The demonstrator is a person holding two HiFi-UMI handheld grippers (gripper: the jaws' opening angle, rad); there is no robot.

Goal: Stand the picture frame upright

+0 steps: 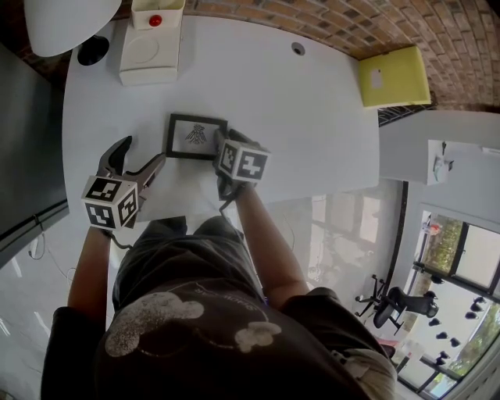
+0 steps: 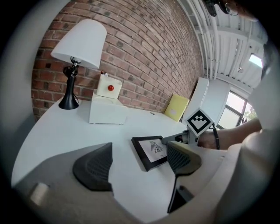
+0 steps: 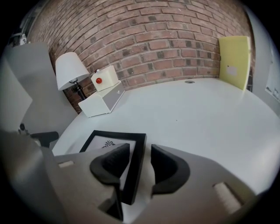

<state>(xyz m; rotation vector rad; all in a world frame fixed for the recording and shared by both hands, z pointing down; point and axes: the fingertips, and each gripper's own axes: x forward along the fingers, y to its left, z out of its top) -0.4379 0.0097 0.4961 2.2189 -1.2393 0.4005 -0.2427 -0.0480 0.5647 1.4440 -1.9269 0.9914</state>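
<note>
White desk (image 1: 312,117), brick wall (image 3: 175,39): picture frame (image 1: 195,137) is laid flat, right edge straddled by the right gripper (image 3: 139,154), not pinched yet. Should be clamped squarely before tilting; left gripper (image 2: 138,162) is held open.

Head view steeply down on table (image 1: 258,101), tool views low, sharing picture frame (image 1: 195,137)

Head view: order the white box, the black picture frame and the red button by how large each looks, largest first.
Largest: the white rectangular plastic box.
Middle: the black rectangular picture frame, lying flat on the table.
Smallest by far: the round red button, on top of that box.
</note>
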